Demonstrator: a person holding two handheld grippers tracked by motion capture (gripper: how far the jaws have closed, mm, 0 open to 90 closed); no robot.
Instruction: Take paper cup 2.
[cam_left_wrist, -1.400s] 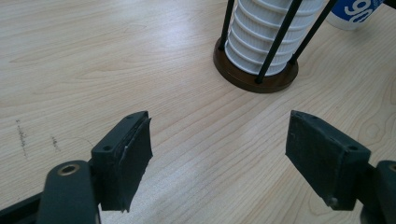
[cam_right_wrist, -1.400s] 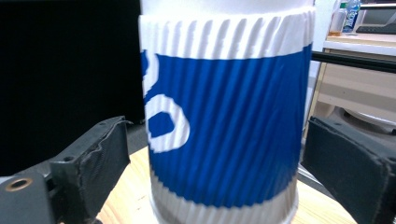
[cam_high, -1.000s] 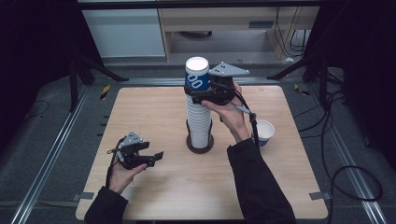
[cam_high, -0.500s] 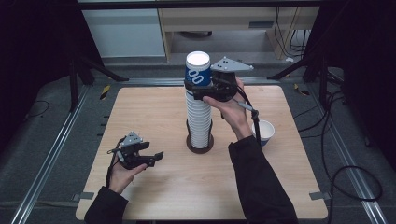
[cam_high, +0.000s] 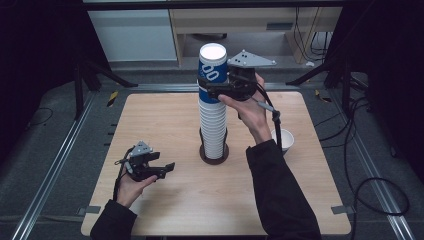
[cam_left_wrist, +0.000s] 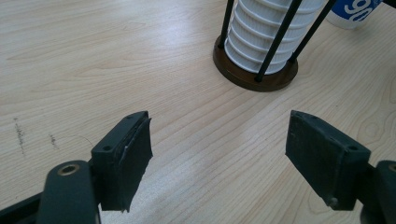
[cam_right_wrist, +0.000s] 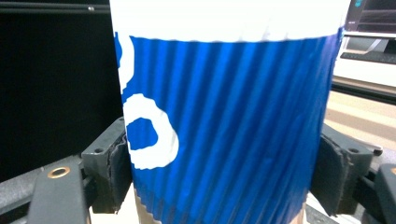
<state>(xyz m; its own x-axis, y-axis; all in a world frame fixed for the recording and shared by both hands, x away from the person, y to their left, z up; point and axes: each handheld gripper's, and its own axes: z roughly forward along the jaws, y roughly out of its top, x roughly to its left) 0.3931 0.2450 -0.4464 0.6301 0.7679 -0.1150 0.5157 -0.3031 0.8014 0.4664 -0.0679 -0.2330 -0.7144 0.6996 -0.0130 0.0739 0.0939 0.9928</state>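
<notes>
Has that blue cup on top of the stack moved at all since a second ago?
Yes. The blue cup, gripped by the right gripper, has gone up, rising off the white cup stack, whose holder base stays put on the table.

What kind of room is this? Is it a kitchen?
Probably not a kitchen: it looks like a lab or recording studio. A wooden table stands among dark stands and loose cables, and a person works a stack of cups with hand-held grippers.

1 white cup (cam_high: 284, 138) on wood table (cam_high: 165, 115), right side.
</notes>
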